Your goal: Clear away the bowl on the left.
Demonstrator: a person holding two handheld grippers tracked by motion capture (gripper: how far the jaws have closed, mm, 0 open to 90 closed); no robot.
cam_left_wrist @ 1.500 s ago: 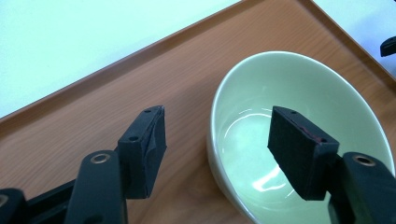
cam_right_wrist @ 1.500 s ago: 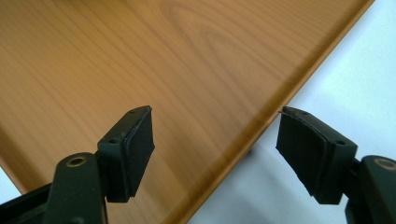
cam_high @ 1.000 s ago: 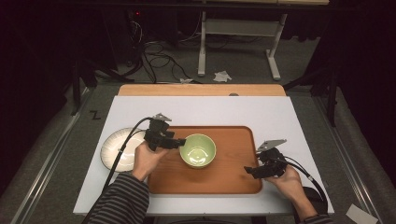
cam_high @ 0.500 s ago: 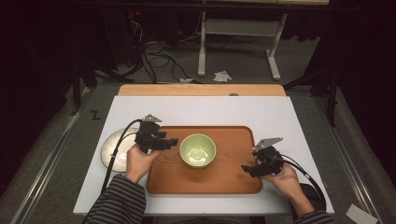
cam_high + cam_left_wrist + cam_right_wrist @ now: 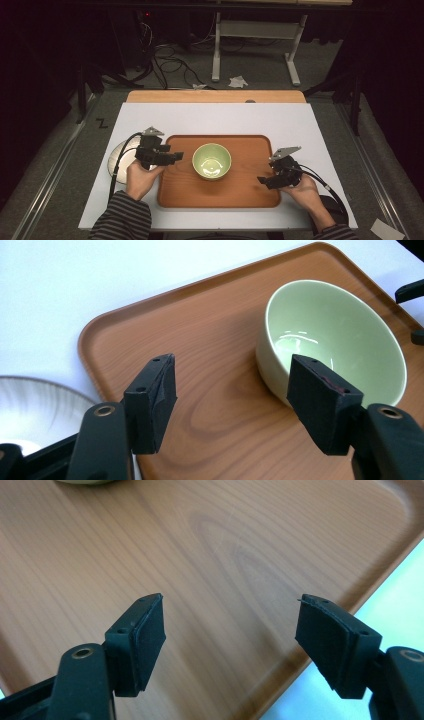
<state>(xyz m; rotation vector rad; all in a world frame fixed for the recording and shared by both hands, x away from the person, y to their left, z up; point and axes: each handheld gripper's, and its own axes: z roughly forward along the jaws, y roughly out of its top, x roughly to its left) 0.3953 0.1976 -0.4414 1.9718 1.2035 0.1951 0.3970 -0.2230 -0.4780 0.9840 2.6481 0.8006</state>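
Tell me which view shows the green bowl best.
The left gripper view: the green bowl is near, rim and inside plain. The high view shows it small, mid-tray. The right gripper view catches a sliver at the top edge.

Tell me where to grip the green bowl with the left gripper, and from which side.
Take the green bowl by its rim, on the side nearest the left gripper, one jaw inside and one outside. It stands upright and empty on the wooden tray, its wall is thin, and the body looks too wide to span. The gripper is open and already faces that side.
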